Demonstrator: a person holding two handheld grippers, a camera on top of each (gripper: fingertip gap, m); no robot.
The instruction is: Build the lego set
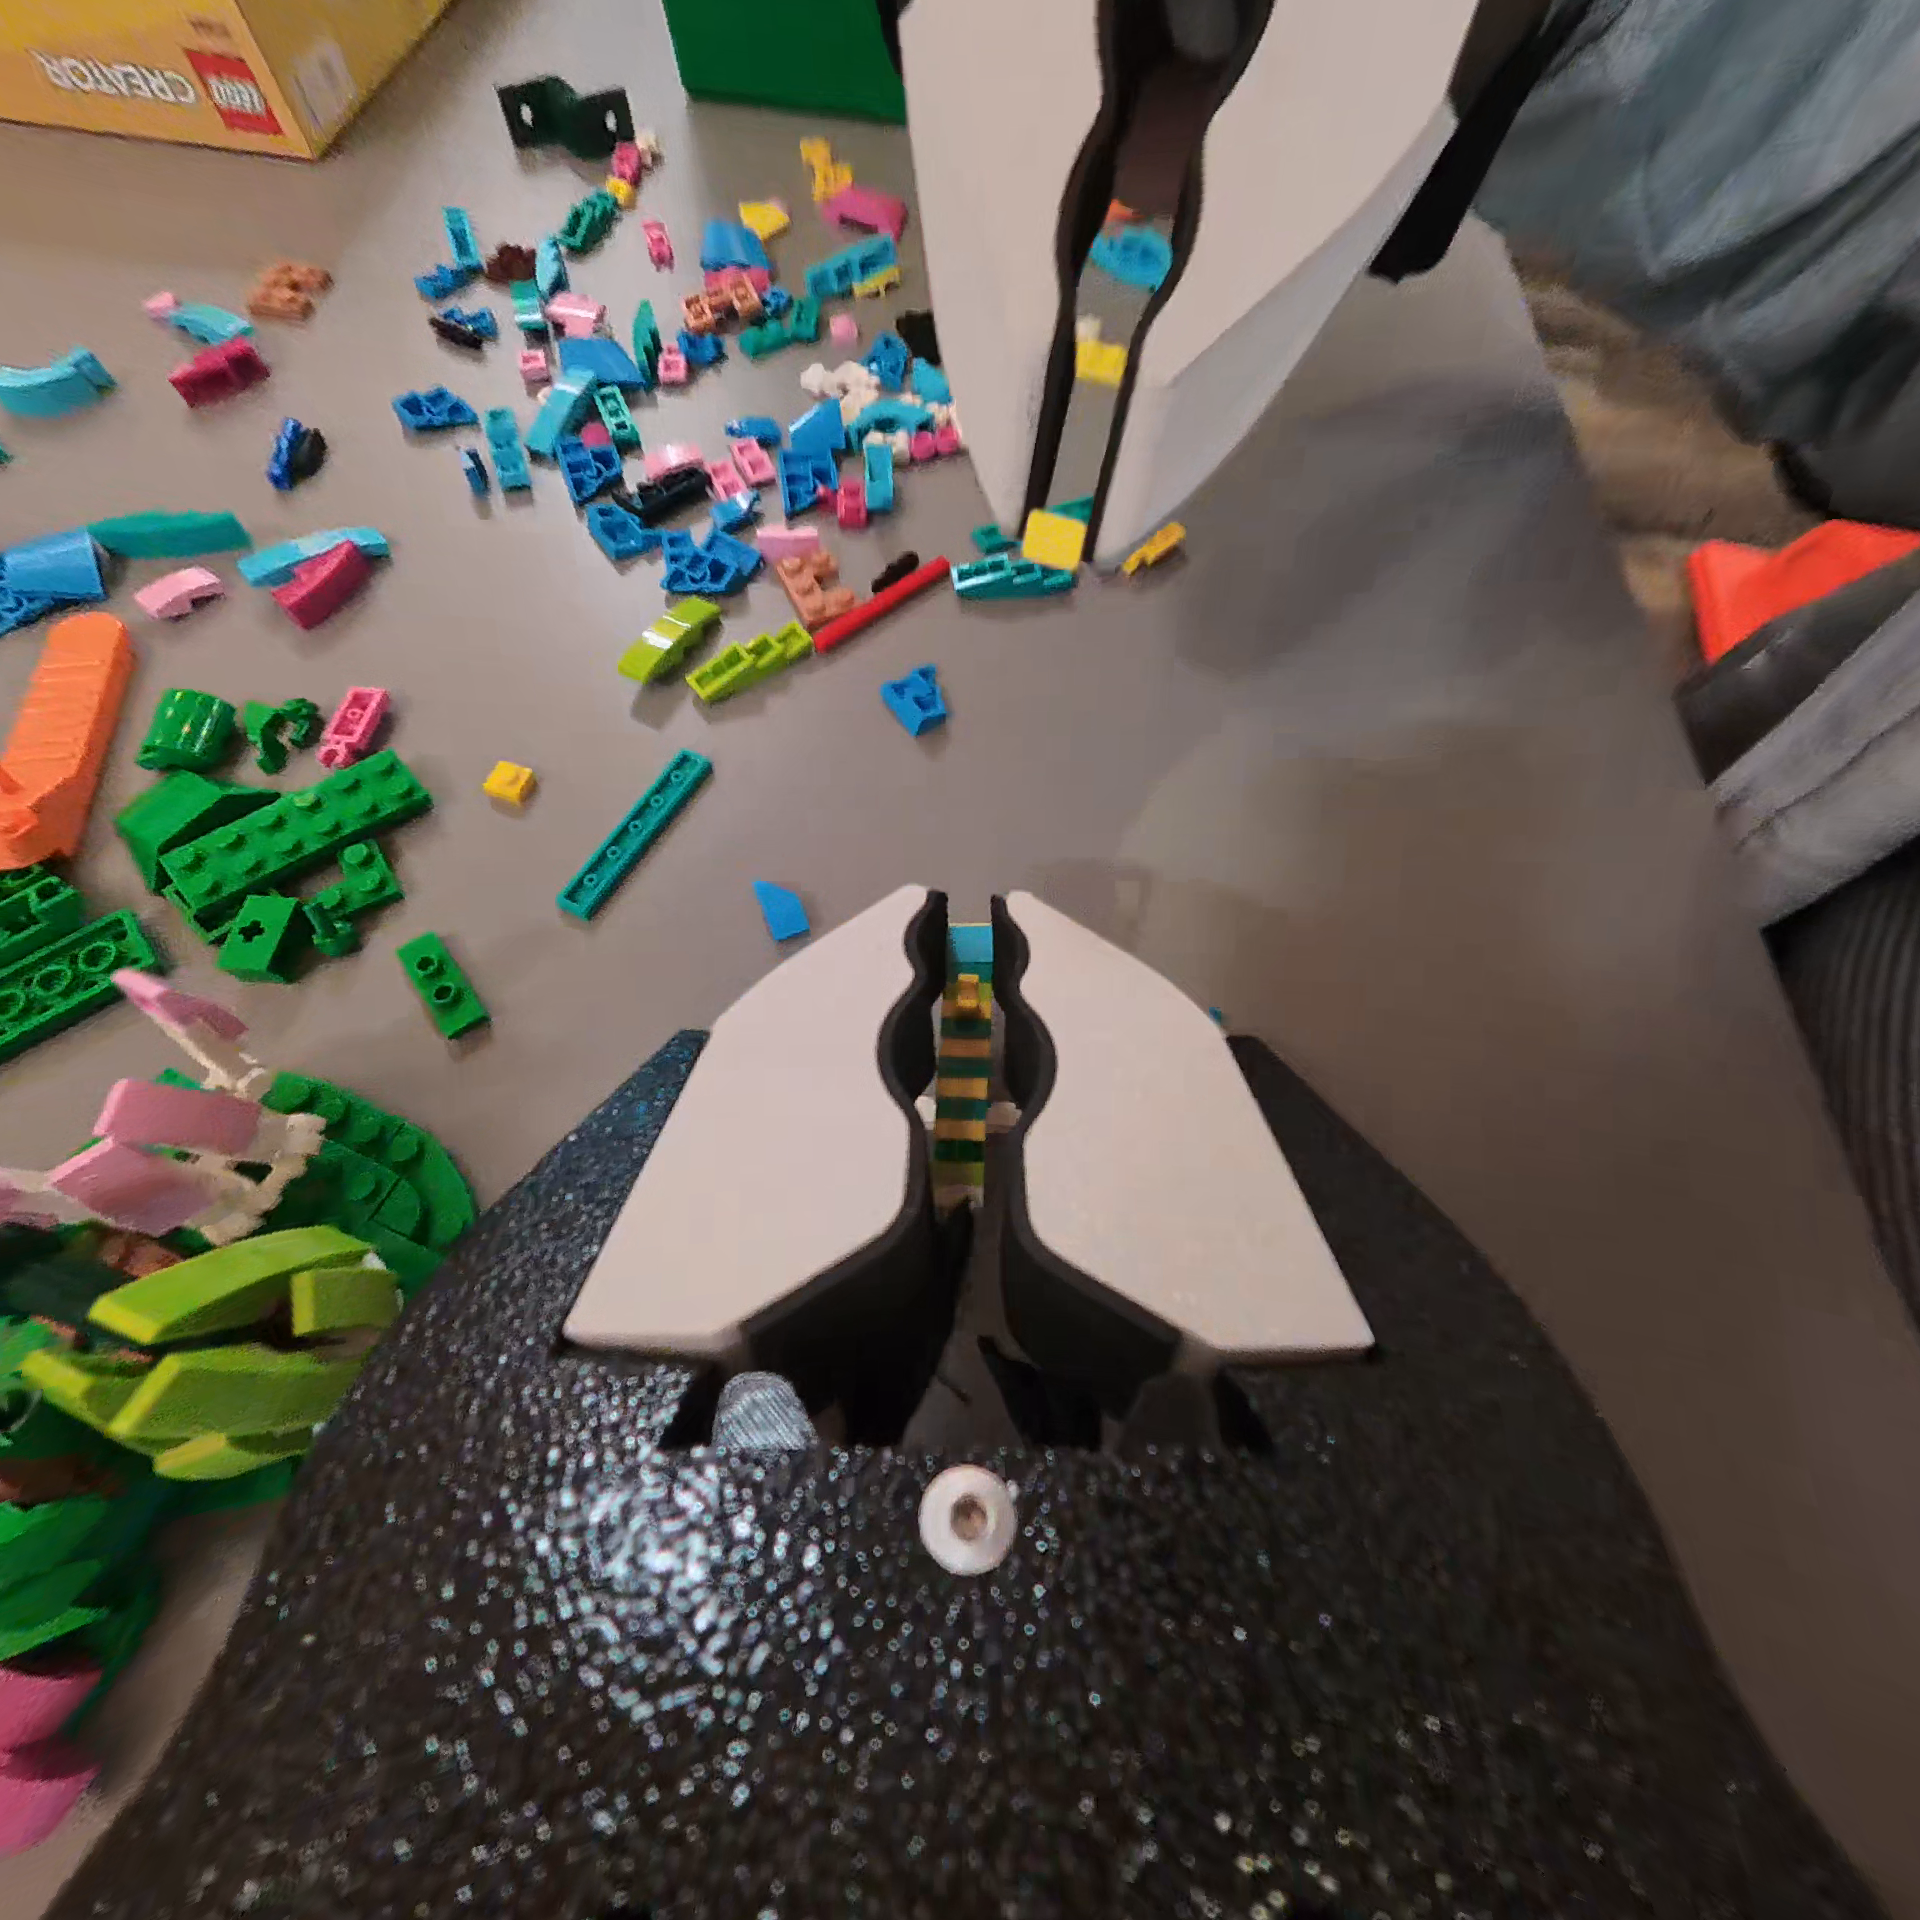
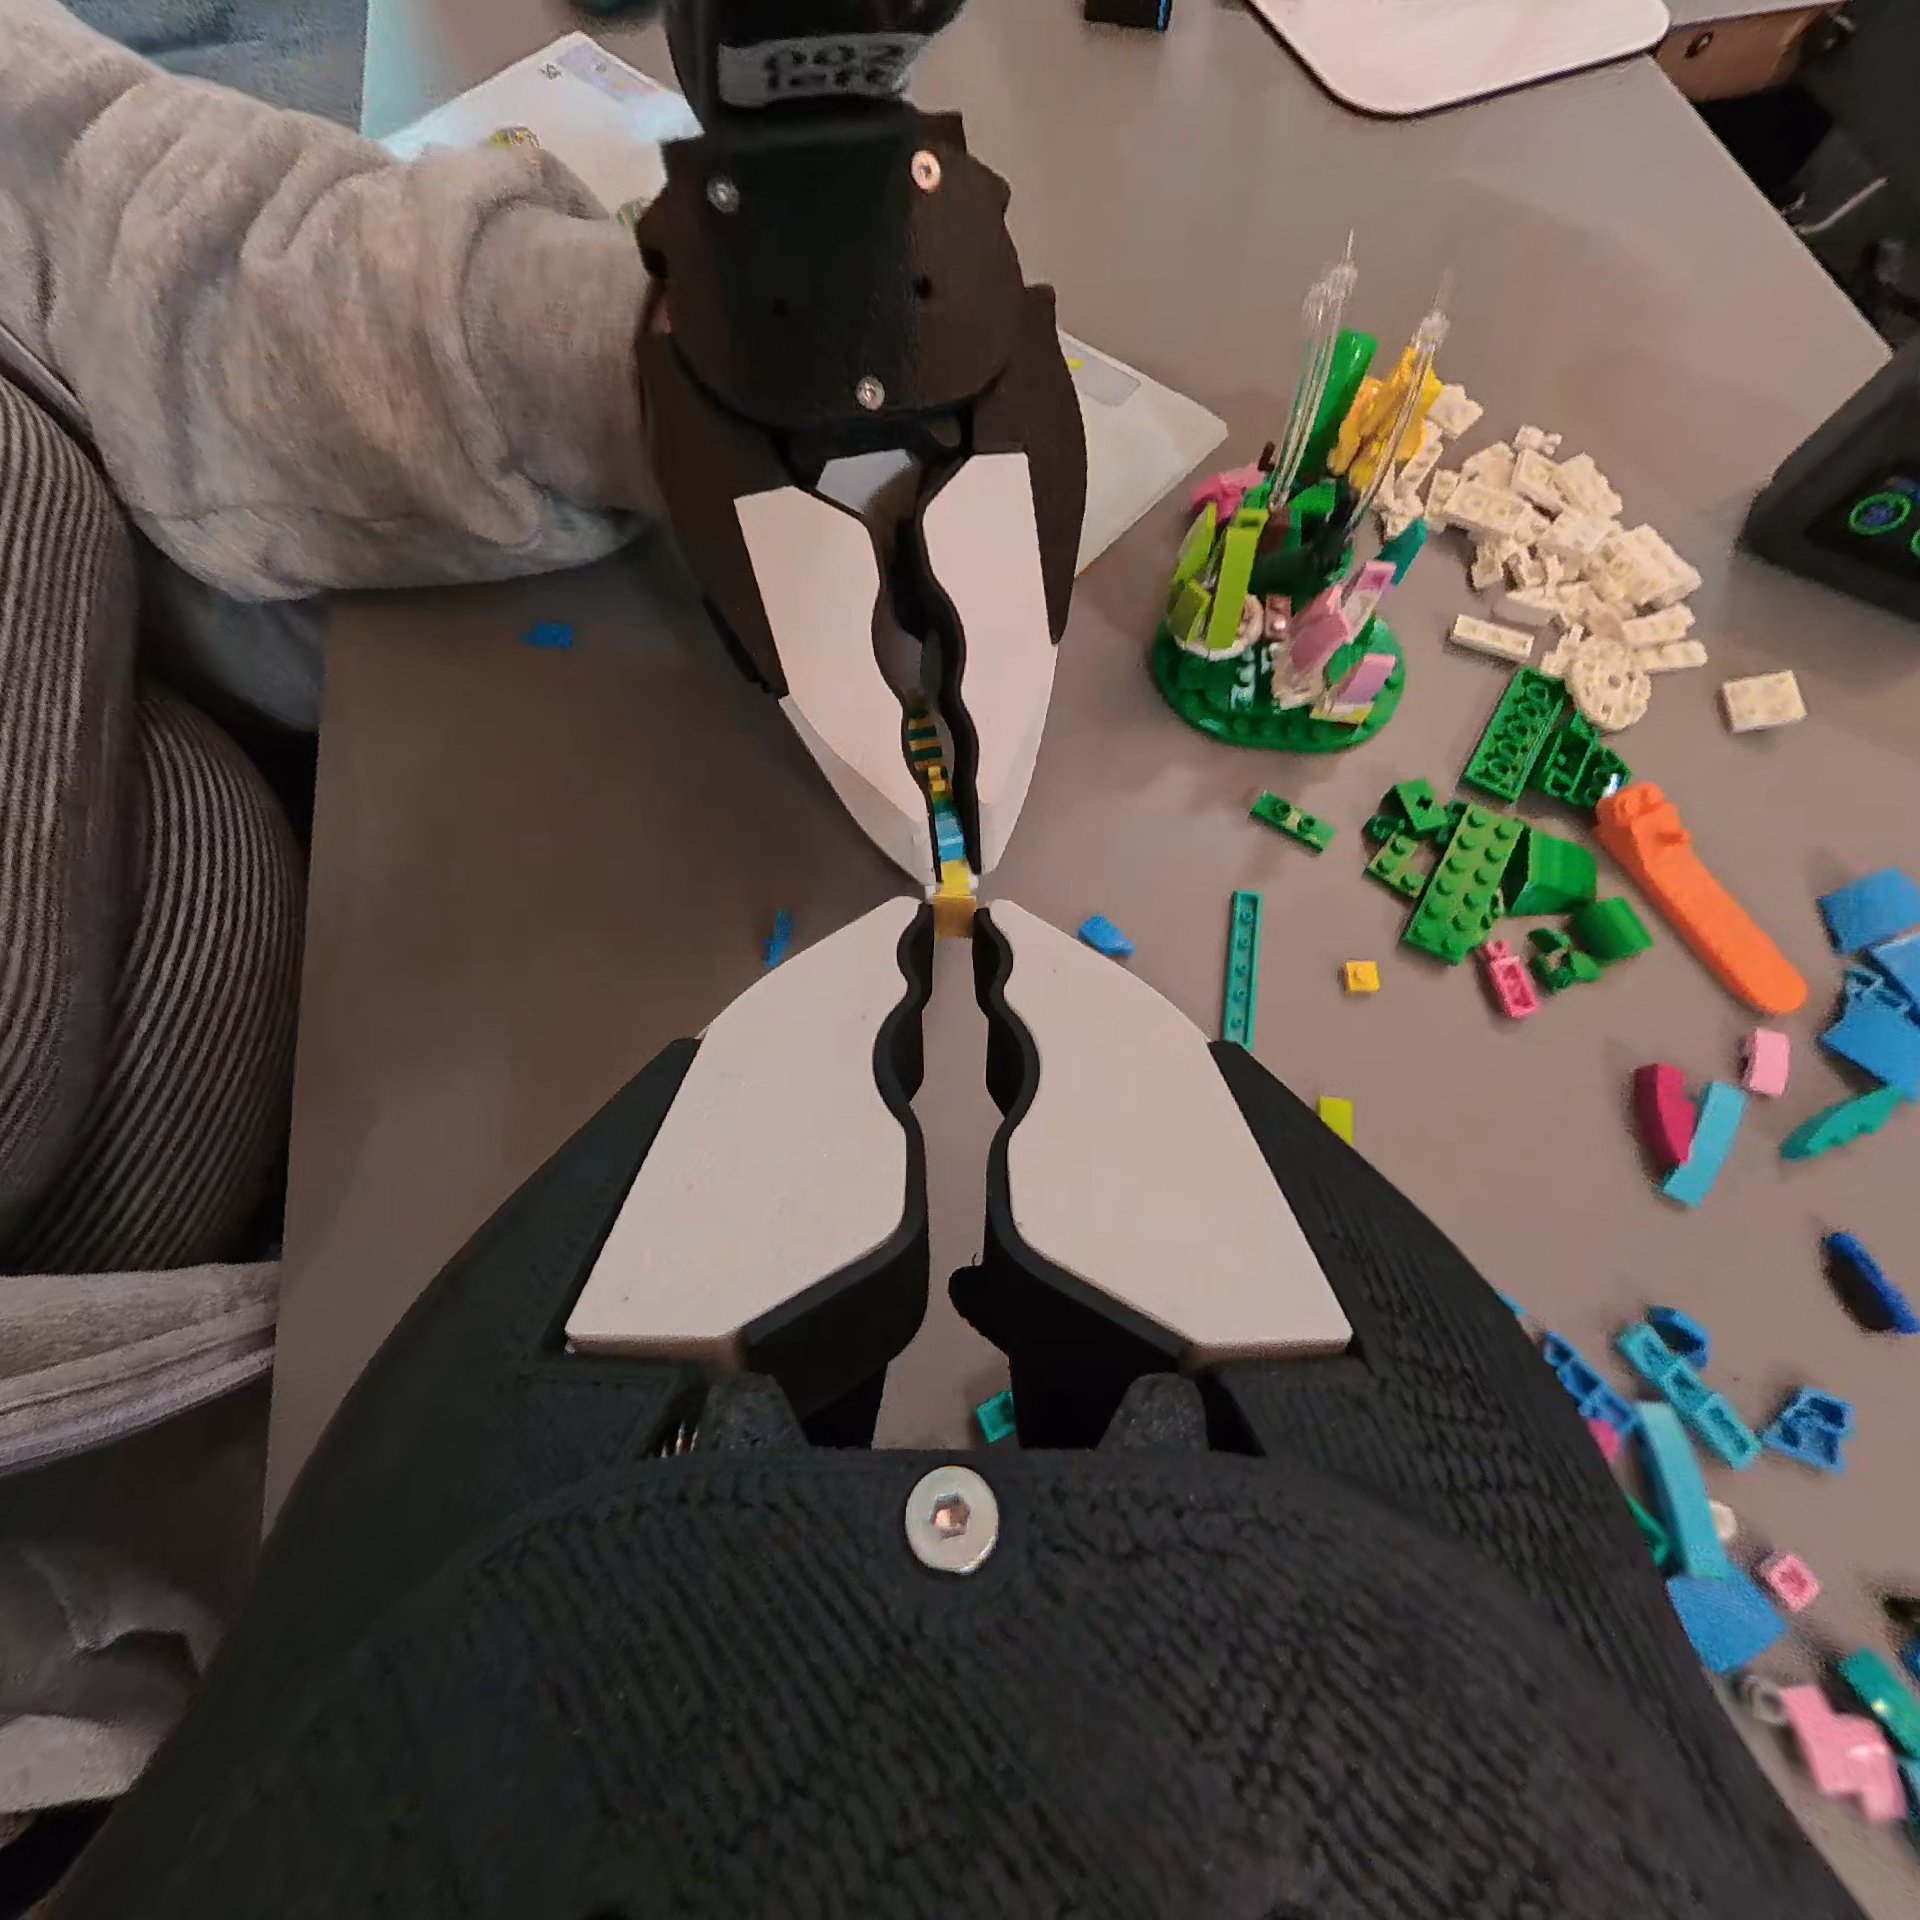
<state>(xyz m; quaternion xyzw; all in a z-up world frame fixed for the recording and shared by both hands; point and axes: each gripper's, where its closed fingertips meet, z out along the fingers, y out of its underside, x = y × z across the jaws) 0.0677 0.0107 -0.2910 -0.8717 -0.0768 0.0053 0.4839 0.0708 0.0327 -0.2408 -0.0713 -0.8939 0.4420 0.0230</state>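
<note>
My left gripper (image 1: 968,906) is shut on a thin stack of green, yellow and blue striped plates (image 1: 961,1091), held above the grey table. My right gripper (image 2: 953,920) is shut on a small yellow brick (image 2: 954,914) at its tips. In the right wrist view the left gripper (image 2: 951,868) points back at mine, and the yellow brick sits right at the blue end of the stack (image 2: 940,800). In the left wrist view the right gripper (image 1: 1060,545) comes down from above with the yellow brick (image 1: 1051,537), and a gap shows between the two grippers.
A green flower build (image 2: 1283,623) stands to the right, with white bricks (image 2: 1558,561), green plates (image 2: 1465,873) and an orange separator tool (image 2: 1694,894) beyond. Loose blue, teal and pink pieces (image 1: 675,416) are scattered about. A yellow box (image 1: 208,62) is at the back. A grey sleeve (image 2: 312,343) and the table edge are on the left. Left tips to right tips: about 6 cm.
</note>
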